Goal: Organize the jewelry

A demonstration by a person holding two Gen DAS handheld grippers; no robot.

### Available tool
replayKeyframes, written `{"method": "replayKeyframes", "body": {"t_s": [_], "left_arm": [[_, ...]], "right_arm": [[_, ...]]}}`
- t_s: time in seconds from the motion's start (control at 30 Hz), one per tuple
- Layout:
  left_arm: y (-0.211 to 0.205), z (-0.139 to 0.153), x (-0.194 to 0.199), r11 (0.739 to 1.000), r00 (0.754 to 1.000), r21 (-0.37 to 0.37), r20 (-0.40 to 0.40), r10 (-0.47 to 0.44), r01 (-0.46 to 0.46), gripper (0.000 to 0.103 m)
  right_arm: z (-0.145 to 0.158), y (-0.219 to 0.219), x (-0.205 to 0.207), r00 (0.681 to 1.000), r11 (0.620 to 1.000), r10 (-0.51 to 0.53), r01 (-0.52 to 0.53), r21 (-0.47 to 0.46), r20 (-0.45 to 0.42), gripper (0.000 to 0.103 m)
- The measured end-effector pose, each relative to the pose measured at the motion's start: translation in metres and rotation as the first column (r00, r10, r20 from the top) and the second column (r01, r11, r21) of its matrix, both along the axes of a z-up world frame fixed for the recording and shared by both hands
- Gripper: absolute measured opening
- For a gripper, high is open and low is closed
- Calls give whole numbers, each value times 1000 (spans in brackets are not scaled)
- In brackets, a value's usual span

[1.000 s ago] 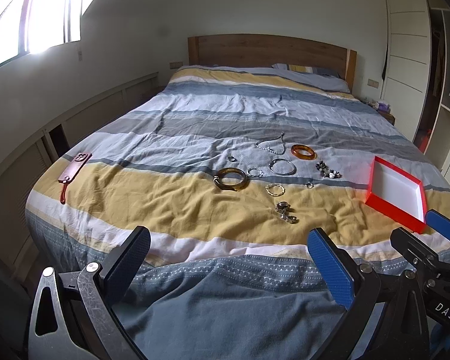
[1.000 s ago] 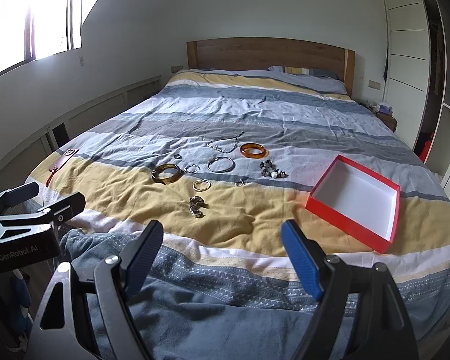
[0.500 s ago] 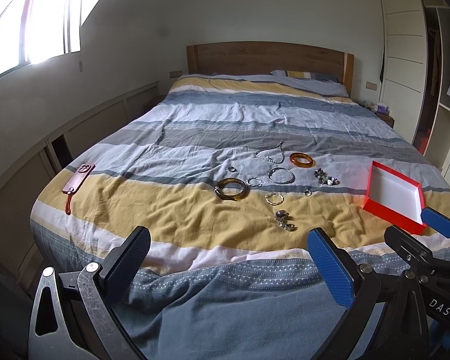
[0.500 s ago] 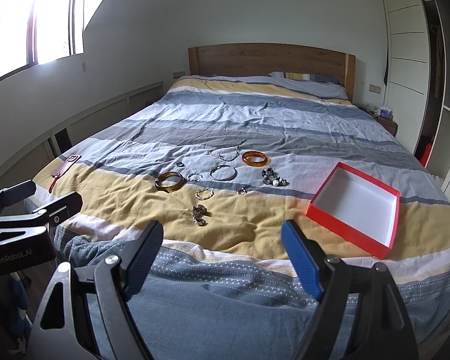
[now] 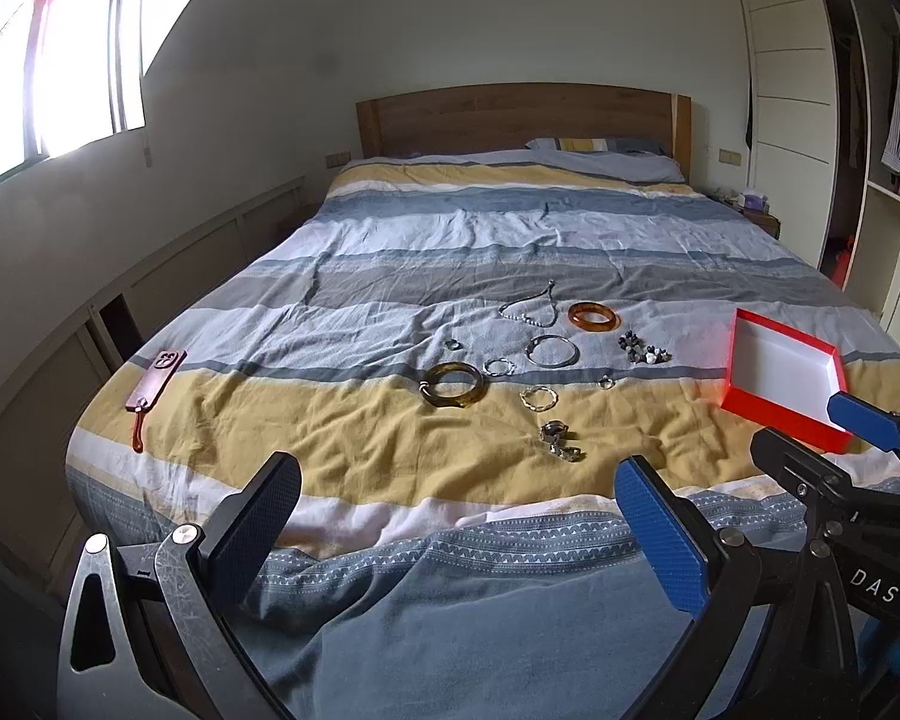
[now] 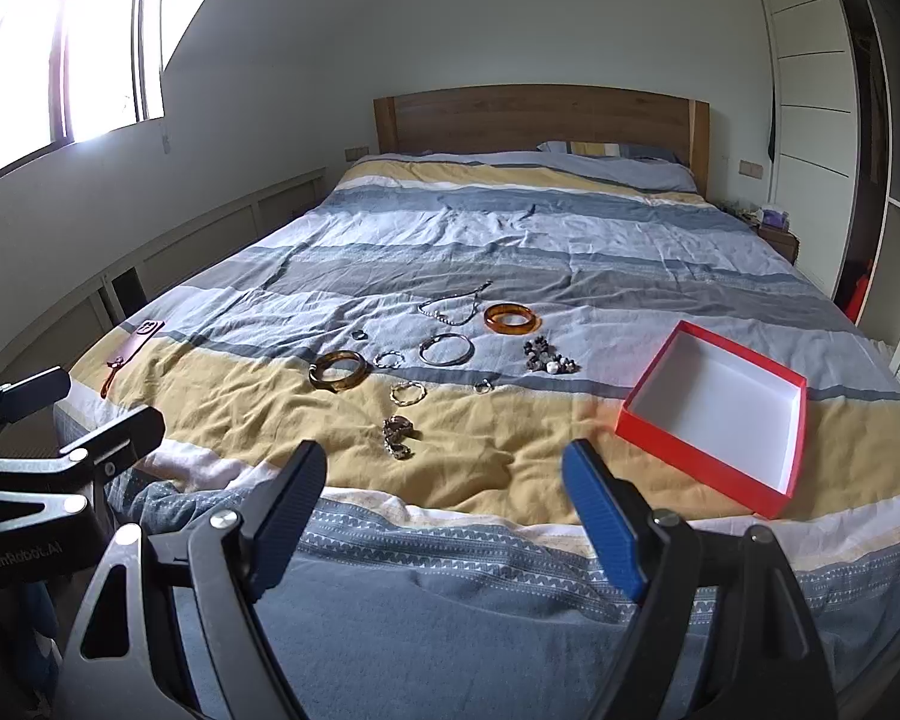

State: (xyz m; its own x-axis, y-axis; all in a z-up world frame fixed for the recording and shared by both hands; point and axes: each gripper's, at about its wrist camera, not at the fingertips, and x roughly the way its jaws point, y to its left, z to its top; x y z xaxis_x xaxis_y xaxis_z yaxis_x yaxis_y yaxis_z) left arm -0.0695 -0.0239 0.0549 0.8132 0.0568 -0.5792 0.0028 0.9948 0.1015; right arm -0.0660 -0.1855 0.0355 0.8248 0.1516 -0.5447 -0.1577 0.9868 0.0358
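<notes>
Jewelry spread out on the bed, red box sitting open off to the right

Dark amber bangle (image 5: 452, 384) lies flat on the yellow stripe, an orange bangle (image 5: 593, 317) further back beside a loose chain (image 5: 529, 307). Thin silver bangle (image 5: 552, 351) sits between them, with a small silver ring (image 5: 498, 366) just left of it and a tiny ring (image 5: 453, 344) further left. A twisted hoop (image 5: 539, 399), a tiny ring (image 5: 605, 383) and a metal clump (image 5: 560, 441) lie nearest. Bead bracelet (image 5: 643, 349) is bunched up toward the box (image 6: 714, 414), which is shallow, white inside, empty.
</notes>
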Motion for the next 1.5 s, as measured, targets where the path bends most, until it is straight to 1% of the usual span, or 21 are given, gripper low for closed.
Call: {"method": "replayKeyframes", "body": {"t_s": [0.3,0.6,0.87,1.23,1.5], "left_arm": [[-4,-4,11,1000,1000,12,-13,-28,28,102],[3,-9,15,999,1000,-16,-11,-29,28,102],[8,-9,17,999,1000,-26,-1,-28,28,102],[11,-12,19,999,1000,-34,-5,-27,27,102],[14,-16,22,999,1000,-33,-20,-23,22,102]], "right_arm": [[-4,-2,15,1000,1000,2,-2,3,-29,80],[-3,-9,19,999,1000,-18,18,-3,-34,80],[1,-8,19,1000,1000,-12,12,-12,-22,80],[18,-13,13,1000,1000,-19,18,14,18,80],[20,-11,13,1000,1000,-14,13,15,22,80]]}}
